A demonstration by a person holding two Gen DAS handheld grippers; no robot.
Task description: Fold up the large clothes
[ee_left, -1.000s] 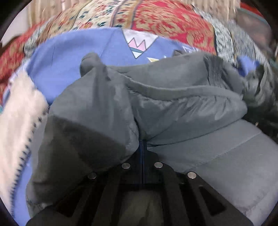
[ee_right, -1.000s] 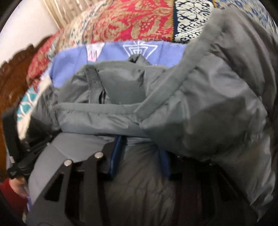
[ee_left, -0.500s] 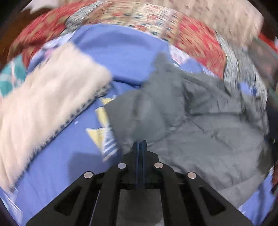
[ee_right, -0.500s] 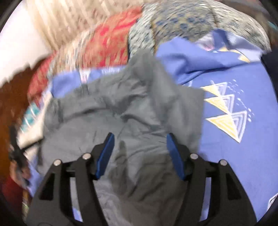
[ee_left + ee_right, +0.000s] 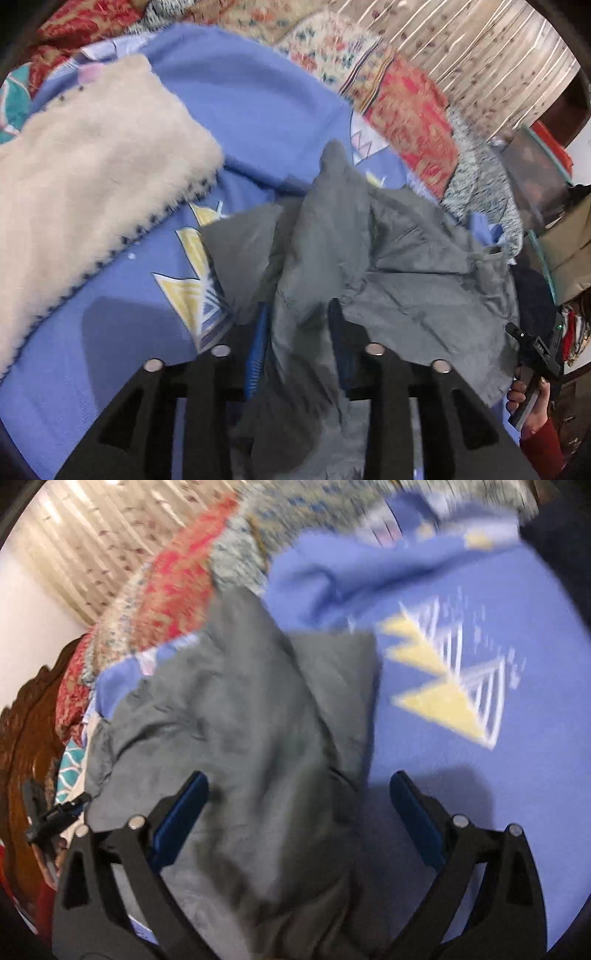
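Note:
A grey padded jacket (image 5: 388, 266) lies crumpled on a blue blanket (image 5: 258, 103) with yellow triangle prints. In the left wrist view my left gripper (image 5: 299, 332) is open, its blue pads apart, with grey jacket fabric lying loose between them. In the right wrist view my right gripper (image 5: 299, 805) is wide open above the jacket (image 5: 236, 716), its left pad over the fabric and its right pad over the blanket (image 5: 517, 775). The other gripper (image 5: 535, 354) and a hand in a red sleeve show at the left view's right edge.
A folded cream fuzzy garment (image 5: 85, 184) lies on the blanket left of the jacket. Red and patterned quilts (image 5: 406, 110) are piled behind, before a curtain (image 5: 480, 44). A dark wooden headboard (image 5: 22, 746) stands at the left of the right wrist view.
Both grippers have let go of the jacket: the left went from shut to open, the right opened wider. The jacket, lifted a second ago, has dropped onto the blanket and both grippers have pulled back.

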